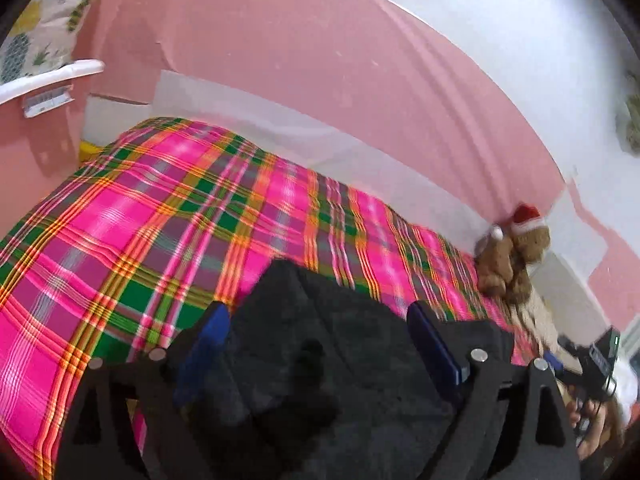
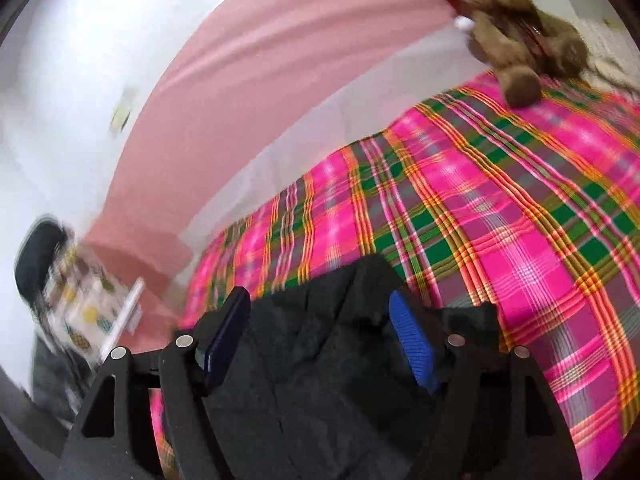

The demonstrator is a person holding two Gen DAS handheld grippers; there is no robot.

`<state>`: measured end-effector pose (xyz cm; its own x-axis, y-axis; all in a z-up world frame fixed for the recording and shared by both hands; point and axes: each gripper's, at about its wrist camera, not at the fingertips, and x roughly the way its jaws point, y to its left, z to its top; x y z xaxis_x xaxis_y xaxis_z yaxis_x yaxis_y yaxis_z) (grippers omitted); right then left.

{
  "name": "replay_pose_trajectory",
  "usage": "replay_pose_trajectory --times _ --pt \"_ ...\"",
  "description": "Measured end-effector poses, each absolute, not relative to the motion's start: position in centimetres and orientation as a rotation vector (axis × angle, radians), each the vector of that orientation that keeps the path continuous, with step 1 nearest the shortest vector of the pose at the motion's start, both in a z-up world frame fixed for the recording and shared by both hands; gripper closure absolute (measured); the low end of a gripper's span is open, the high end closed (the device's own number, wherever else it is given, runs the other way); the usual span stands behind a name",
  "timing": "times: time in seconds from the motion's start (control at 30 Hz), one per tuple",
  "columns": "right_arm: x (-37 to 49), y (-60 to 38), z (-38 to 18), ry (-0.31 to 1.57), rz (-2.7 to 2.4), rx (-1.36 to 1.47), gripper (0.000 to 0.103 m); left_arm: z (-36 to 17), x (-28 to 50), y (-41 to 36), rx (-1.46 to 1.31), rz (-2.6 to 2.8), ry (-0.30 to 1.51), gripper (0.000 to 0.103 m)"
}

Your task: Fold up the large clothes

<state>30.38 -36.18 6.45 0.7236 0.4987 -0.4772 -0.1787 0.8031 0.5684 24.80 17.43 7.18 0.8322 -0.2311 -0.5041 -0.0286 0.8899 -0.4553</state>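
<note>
In the left wrist view, near and low in the frame, the left gripper [image 1: 316, 332] stands with its two blue-padded fingers [image 1: 434, 344] spread wide apart; the black garment [image 1: 320, 364] lies bunched between them and reaches past their tips, and with the jaws so far apart nothing is clamped; the cloth looks to rest loose in the gap. The garment sits on the near part of a pink, green and orange plaid bedcover [image 1: 132, 216], which runs away to the far left and far right; a brown teddy bear [image 1: 508, 260] in a red and white hat lies at the far right end of the cover, against the pink wall [image 1: 320, 72]; a pineapple-print cloth [image 1: 44, 20] hangs at the far left above a white rail [image 1: 52, 76]; at the right edge the right gripper [image 1: 592, 364] is partly in sight, blurred.

In the right wrist view, the right gripper [image 2: 320, 328] likewise has its blue pads [image 2: 412, 344] held wide, released; the same black garment [image 2: 320, 372] is heaped between and under them, a peak of it rising just beyond the tips; it lies on the near left portion of the plaid bedcover [image 2: 500, 208]. The teddy bear [image 2: 520, 28] sits at the far right on the cover's edge; the pineapple-print cloth [image 2: 84, 316] shows blurred at the near left, below the pink wall [image 2: 248, 100].
</note>
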Motion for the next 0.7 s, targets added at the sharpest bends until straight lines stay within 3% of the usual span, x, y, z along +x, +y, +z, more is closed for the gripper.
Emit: replay_pose_trajectory --times 0.27,0.43,0.63,0.7 --pt "31.1 -34.5 1.6 0.757 0.325 0.327 0.031 2.6 26.0 15.0 -0.292 -0.109 0.716 0.011" --pt "34.7 -37.3 0.8 0.791 0.345 0.383 0.031 2.0 30.2 18.2 -0.365 -0.104 0.771 0.011" --pt "38.9 -35.8 -2.0 0.958 0.435 0.358 0.031 -0.7 33.4 17.7 -0.349 -0.105 0.832 0.011" --pt "39.0 -35.4 -2.1 0.95 0.367 0.321 0.048 -1.6 33.4 17.8 -0.351 -0.068 0.808 0.011"
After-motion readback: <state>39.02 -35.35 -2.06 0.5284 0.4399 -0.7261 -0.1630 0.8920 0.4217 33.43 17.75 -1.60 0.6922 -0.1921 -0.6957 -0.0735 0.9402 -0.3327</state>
